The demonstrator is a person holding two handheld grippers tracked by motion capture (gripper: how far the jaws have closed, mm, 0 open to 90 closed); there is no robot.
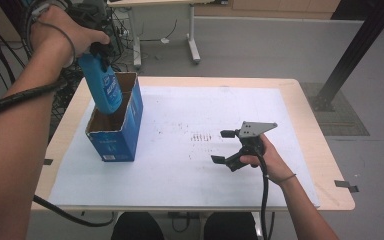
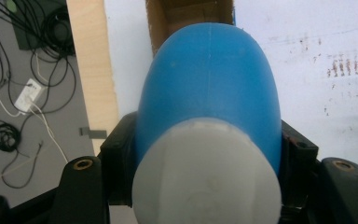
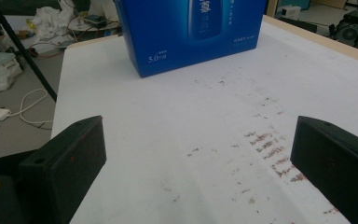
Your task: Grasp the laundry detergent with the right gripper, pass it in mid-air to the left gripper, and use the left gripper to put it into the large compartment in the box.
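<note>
Bottle clenched between left gripper jaws, tilted into open box; right gripper jaws released, apart.

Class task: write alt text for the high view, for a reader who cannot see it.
The left gripper holds a blue bottle tilted, its lower end inside the open top of a blue cardboard box standing on a white sheet that covers a wooden table. To the right, the right gripper rests on the sheet, jaws open and empty.
</note>
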